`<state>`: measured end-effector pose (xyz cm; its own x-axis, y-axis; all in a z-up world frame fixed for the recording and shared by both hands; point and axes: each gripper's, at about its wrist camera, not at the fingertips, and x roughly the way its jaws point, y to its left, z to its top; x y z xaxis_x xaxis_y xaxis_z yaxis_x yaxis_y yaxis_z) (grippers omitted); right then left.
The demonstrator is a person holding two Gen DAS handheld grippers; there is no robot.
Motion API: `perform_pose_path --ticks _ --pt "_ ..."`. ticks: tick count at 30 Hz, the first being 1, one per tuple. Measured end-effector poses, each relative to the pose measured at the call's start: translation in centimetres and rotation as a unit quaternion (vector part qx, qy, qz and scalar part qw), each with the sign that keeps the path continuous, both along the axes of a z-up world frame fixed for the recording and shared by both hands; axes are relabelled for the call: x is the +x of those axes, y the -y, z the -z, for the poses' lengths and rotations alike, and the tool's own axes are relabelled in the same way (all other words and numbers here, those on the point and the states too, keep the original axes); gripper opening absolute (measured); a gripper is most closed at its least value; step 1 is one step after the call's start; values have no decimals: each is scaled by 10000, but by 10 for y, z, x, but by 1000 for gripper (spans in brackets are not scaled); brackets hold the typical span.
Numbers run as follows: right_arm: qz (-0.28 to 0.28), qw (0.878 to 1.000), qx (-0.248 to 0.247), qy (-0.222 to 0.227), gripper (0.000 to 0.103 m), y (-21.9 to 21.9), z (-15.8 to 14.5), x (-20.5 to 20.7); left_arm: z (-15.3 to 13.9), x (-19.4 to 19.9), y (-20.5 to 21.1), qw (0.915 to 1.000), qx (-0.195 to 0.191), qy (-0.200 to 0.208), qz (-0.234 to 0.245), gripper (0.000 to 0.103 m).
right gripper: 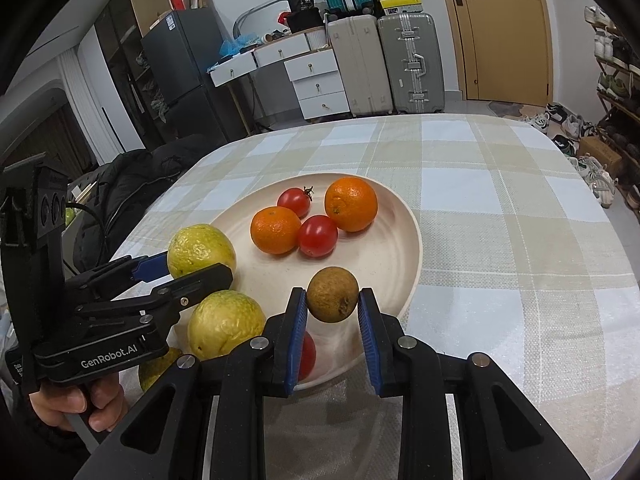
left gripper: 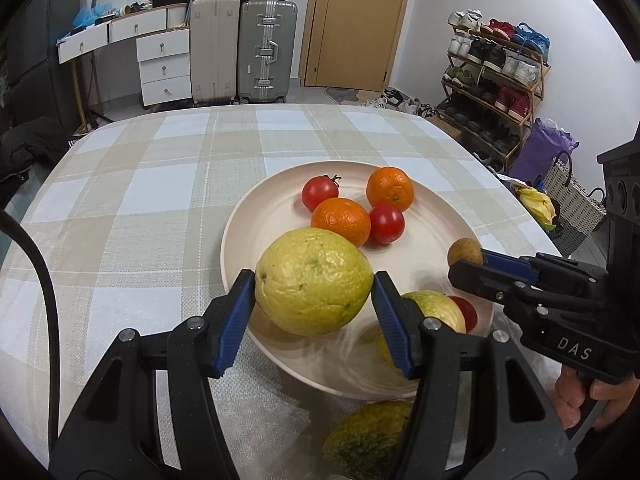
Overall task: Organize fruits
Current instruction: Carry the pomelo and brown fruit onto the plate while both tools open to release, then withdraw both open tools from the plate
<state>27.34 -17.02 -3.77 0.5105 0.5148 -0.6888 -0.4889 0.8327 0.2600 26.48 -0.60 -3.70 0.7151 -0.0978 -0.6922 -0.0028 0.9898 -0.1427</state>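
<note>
My left gripper (left gripper: 314, 280) is shut on a large yellow-green guava (left gripper: 312, 264), held over the near-left rim of the cream plate (left gripper: 264, 224). On the plate lie two oranges (left gripper: 340, 220), two tomatoes (left gripper: 386, 224), a second guava (left gripper: 434, 306) and a third tomato (left gripper: 468, 312). My right gripper (right gripper: 332, 296) is shut on a small brown round fruit (right gripper: 332, 292) above the near side of the plate (right gripper: 384, 256). The left gripper (right gripper: 198, 264) with its guava (right gripper: 200, 248) shows at the left. A further green-yellow fruit (left gripper: 368, 436) lies on the cloth just outside the plate, partly hidden.
A checked cloth (right gripper: 500, 240) covers the rounded table. A yellow item (left gripper: 536, 204) sits by the table's right edge. A black jacket (right gripper: 120, 192) lies off the left side. A black cable (left gripper: 44, 280) runs at the left. Suitcases, drawers and a shoe rack stand beyond.
</note>
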Motion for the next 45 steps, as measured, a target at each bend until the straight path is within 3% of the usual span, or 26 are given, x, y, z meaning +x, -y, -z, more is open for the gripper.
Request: perform_pose_path --ticks 5,8,11,13,15,17,21,25,32,40,45 --pt "-18 10000 -42 46 31 0 -1 -2 -5 -8 5 9997 221 90 21 57" --pt "-35 9999 -10 113 46 1 -5 -10 -13 -16 7 9996 223 175 37 58" --pt "15 9996 -123 242 56 4 -11 -21 -22 -31 5 9994 161 287 61 70" --pt "5 9996 -148 257 82 6 -14 -29 -28 -44 3 9992 131 387 42 83" --pt "37 9995 -119 293 98 9 -16 -38 -32 -57 2 9989 114 452 41 84" --pt "92 9990 -99 424 100 13 -19 -47 -36 -70 0 9989 87 456 62 85" --pt "61 9986 -124 511 103 17 -22 -62 -40 -98 1 9986 165 489 123 102" --pt "-19 9989 -211 425 103 16 -22 -72 -44 -126 3 9970 407 643 157 102" --pt "-197 9977 -520 380 103 6 -17 -86 -42 -151 -4 9977 304 594 94 102" --pt "-388 9967 -707 132 103 -14 -4 -90 -48 -155 -18 9977 307 601 -26 102" --pt "-491 9954 -823 2 103 -27 4 -94 -48 -151 -31 9986 93 497 -147 102"
